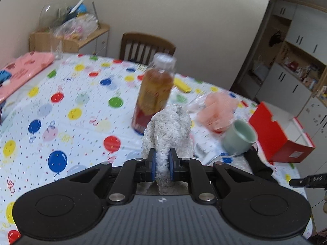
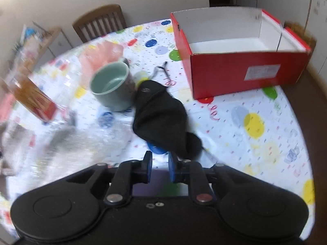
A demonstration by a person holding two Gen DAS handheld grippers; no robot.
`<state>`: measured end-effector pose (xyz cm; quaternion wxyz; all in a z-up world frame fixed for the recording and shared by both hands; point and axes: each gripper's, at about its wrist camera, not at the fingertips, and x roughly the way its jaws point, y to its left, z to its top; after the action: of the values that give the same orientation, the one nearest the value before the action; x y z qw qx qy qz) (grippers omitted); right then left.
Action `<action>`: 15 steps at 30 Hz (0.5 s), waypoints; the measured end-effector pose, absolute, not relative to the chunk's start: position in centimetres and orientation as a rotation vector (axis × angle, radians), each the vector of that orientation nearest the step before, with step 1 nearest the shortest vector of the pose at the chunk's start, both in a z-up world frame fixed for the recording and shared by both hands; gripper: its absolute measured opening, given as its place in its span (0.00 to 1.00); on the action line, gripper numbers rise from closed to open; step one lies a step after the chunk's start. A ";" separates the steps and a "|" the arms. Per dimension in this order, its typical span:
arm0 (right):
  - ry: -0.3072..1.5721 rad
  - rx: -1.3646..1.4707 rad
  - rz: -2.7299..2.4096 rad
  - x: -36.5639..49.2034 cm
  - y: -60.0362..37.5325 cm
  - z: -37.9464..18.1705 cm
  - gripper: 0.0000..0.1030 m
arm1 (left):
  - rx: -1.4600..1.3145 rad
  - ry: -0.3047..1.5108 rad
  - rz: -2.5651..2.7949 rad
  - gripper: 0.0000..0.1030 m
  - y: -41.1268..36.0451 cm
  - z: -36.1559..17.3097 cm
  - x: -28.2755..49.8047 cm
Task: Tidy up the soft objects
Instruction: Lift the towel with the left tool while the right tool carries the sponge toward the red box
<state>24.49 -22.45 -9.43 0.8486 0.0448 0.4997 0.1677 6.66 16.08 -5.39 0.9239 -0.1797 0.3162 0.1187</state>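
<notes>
Grey fluffy sock [image 1: 167, 130]: pinched in my left fingers [image 1: 162, 164]. Bottle [image 1: 154, 94] and mug [image 1: 238, 137] crowd behind. Right fingers [image 2: 159, 166] nearly closed, empty, beside black sock [image 2: 161, 114]; red box [image 2: 241, 47] open beyond.

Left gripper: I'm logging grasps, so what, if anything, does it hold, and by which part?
The left gripper is shut on a fuzzy grey-white sock, pinched at its near, lower end; the rest sticks up beyond the pads.

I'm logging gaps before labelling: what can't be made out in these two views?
- Left wrist: bottle label, motion-blurred.
- Left wrist: grey fluffy item's lower end, hidden behind the left tool.
- Right wrist: left side of the table, smeared.
- Right wrist: red box floor, partly hidden by its front wall.
</notes>
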 end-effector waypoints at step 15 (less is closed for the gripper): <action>1.174 0.082 0.369 18.9 -23.7 -12.2 0.80 | -0.391 0.639 0.195 0.12 14.3 -5.5 3.4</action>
<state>18.92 -23.69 -12.22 0.8159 0.0387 0.5503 0.1731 3.44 14.32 -5.50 0.9261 -0.1906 0.3114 0.0951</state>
